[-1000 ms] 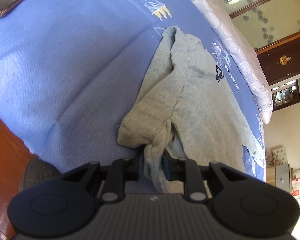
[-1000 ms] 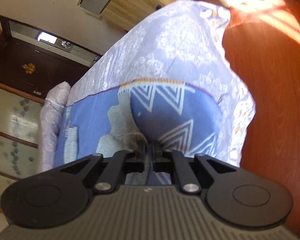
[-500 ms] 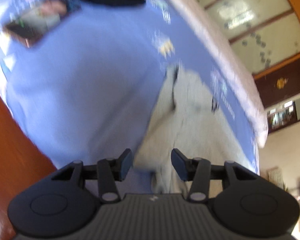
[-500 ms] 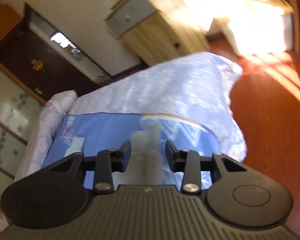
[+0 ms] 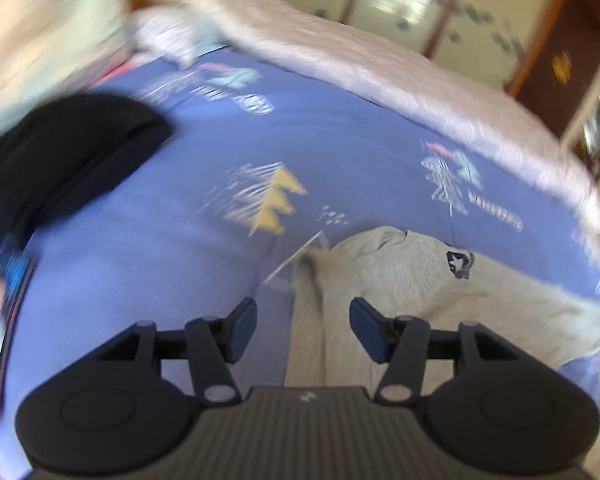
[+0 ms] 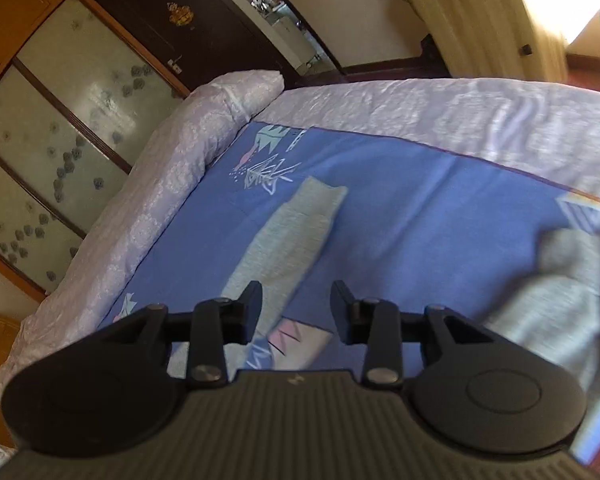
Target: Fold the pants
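Note:
The grey pants (image 5: pixel 400 284) lie on the blue bedspread (image 5: pixel 160 248), with a small dark star logo near the waist. My left gripper (image 5: pixel 303 328) is open and empty, hovering above the pants' left edge. In the right wrist view one pant leg (image 6: pixel 288 236) stretches away across the blue bedspread (image 6: pixel 420 220), and another grey part (image 6: pixel 560 284) lies blurred at the right. My right gripper (image 6: pixel 296 312) is open and empty above the near end of the leg.
A black garment (image 5: pixel 60 160) lies on the bed at the left, with a phone (image 5: pixel 4 292) at the left edge. A pale quilt (image 5: pixel 380 76) runs along the far side of the bed. A glass-door wardrobe (image 6: pixel 60 120) and a dark door (image 6: pixel 204 16) stand beyond the bed.
Both grippers let go of the pants and opened. Both have lifted and swung, so the views now look across the bed at the pants lying flat.

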{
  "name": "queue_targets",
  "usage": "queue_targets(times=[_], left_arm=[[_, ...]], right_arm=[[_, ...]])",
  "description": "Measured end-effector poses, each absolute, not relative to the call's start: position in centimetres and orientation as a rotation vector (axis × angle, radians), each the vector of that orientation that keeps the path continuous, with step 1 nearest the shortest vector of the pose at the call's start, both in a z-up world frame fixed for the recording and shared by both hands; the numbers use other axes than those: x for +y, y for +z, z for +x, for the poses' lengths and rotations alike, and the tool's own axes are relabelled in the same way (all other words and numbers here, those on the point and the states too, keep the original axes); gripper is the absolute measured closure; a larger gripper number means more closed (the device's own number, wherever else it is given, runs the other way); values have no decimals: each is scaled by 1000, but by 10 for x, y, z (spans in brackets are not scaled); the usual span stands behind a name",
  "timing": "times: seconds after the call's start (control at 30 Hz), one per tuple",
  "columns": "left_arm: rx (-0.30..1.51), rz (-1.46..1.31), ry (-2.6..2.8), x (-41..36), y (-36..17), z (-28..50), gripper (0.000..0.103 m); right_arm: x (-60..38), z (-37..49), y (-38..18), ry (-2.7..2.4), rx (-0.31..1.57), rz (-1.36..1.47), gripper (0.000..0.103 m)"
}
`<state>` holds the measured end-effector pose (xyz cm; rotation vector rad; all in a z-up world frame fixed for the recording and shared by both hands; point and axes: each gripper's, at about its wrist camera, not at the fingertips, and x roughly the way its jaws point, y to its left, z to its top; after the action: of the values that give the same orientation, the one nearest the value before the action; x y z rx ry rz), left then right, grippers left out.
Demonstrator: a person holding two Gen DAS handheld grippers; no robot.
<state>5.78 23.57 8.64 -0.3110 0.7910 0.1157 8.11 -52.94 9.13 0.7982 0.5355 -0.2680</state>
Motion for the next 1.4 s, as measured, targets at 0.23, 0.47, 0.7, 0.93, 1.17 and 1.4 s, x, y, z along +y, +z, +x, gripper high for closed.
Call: queue_targets(times=[0.23,0.47,0.7,0.93,1.17,1.4], left_arm=[[823,18,6,180,51,162,46],[905,191,-119,158,2,199,51],[822,223,-113,150,20,175,87],[637,113,-114,159,97,100,87],[553,114,-137,149,128,-23,87],[651,34,-152,151,101,-111,87]], right_arm=[[-546,226,75,-336,658,807,60],[-549,315,21,-466,760,851,58],[-539,321,10,-548,768,754,100],[-561,244,66,-476,617,861,100],[-593,89,105,-395,493,928,100],[-606,-84,79,-416,396,947,100]])
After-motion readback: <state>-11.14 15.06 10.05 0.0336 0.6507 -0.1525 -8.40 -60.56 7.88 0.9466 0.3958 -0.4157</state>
